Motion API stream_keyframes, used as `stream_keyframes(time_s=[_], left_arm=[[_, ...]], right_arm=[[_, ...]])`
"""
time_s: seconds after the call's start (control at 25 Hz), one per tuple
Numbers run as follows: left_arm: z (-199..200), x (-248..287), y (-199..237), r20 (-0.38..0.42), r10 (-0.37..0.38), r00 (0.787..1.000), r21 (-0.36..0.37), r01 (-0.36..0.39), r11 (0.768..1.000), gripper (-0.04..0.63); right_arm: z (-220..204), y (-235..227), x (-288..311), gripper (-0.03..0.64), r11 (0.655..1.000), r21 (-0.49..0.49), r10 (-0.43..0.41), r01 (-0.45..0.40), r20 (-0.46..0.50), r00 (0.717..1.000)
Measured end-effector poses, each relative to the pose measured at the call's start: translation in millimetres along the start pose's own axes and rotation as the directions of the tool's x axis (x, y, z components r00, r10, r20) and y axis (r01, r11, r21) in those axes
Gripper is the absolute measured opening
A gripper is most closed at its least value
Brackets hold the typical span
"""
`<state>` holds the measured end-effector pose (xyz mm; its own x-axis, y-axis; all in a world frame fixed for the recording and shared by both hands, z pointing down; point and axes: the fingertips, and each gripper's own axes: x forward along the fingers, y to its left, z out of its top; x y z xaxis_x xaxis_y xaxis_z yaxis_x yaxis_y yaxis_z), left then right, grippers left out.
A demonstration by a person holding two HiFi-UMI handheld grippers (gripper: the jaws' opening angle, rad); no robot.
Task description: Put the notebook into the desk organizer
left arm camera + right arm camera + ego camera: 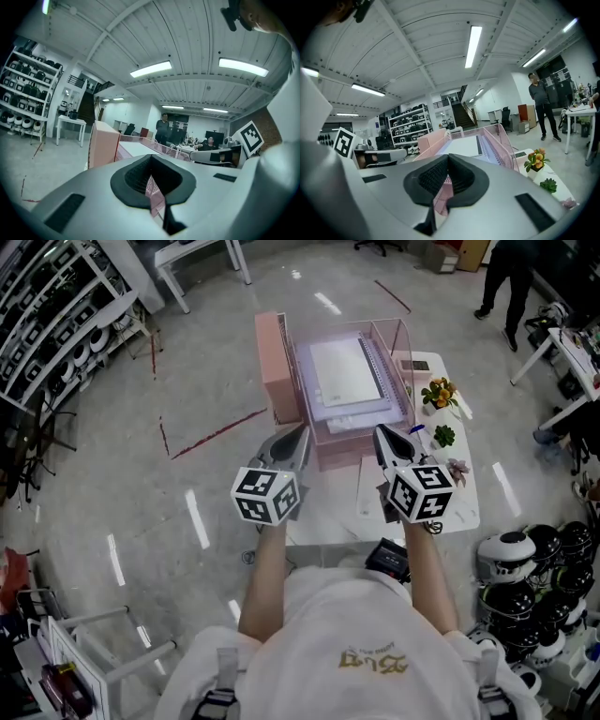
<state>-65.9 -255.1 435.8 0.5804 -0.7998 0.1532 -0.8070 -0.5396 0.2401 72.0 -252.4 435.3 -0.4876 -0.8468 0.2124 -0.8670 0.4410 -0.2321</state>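
Observation:
A white spiral-bound notebook (342,371) lies flat in the top tray of the pink mesh desk organizer (405,338), on other sheets. My left gripper (302,432) and right gripper (382,433) hover side by side just short of the organizer's front edge and point at it. Both are shut with nothing between the pads. In the left gripper view the left gripper (151,178) looks over the organizer (140,140). From the right gripper (446,180) the notebook (461,147) shows inside the pink mesh walls (501,143).
A pink box (275,367) stands against the organizer's left side. The white table (466,507) carries an orange flower pot (439,393), a small green plant (443,435) and a pale flower (457,468). A black device (387,559) sits at its near edge. Helmets (525,554) crowd the right, and a person (506,277) stands far off.

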Motion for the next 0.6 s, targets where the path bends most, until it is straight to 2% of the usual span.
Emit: stream_keyframes(time_s=[0.36, 0.6], left_arm=[[-7.5, -15.4, -18.5, -0.005, -0.003, 1.000, 0.016, 0.003, 1.000, 0.017], [-11.0, -22.3, -26.8, -0.008, -0.005, 1.000, 0.021, 0.005, 1.000, 0.017]], right_arm=[[-19.8, 0.9, -27.3, 0.011, 0.998, -0.022, -0.062, 0.061, -0.028, 0.998], [-18.8, 0.8, -39.9, 0.011, 0.996, -0.014, -0.083, 0.083, -0.009, 0.996]])
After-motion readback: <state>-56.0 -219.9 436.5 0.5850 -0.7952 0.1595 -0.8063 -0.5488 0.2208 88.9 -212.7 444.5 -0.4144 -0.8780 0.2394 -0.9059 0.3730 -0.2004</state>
